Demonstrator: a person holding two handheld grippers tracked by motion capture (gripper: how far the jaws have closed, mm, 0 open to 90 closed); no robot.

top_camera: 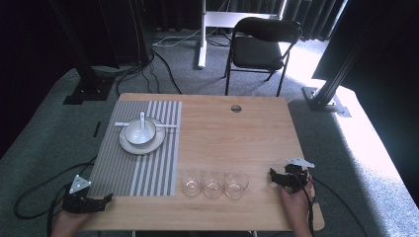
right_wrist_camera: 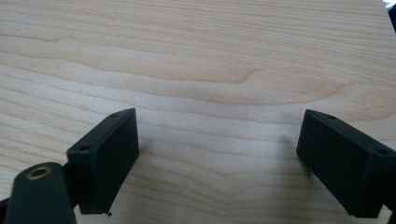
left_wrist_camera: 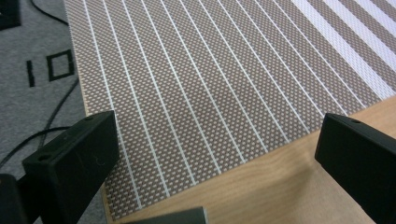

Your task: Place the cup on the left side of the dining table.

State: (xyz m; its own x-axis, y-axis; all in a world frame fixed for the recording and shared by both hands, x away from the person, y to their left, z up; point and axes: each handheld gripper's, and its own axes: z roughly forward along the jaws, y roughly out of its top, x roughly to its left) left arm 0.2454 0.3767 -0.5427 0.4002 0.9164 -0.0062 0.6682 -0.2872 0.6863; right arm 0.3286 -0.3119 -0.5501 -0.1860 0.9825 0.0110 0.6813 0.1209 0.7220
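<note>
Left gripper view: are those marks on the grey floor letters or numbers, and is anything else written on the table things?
Floor marks: black shapes on the grey carpet, perhaps "10", too uncertain to read.
Striped brown-and-white woven placemat: no text.
Pale wooden table: no text.
Three clear drinking glasses, white bowl: no readable labels.

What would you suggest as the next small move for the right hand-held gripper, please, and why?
Probably ease the right hand-held gripper leftward toward the nearest glass. Its jaws stand wide open over bare wood of the table and hold nothing, and three empty glasses stand in a row just to its left. The left hand-held gripper is also open, at the corner of the striped placemat.
</note>
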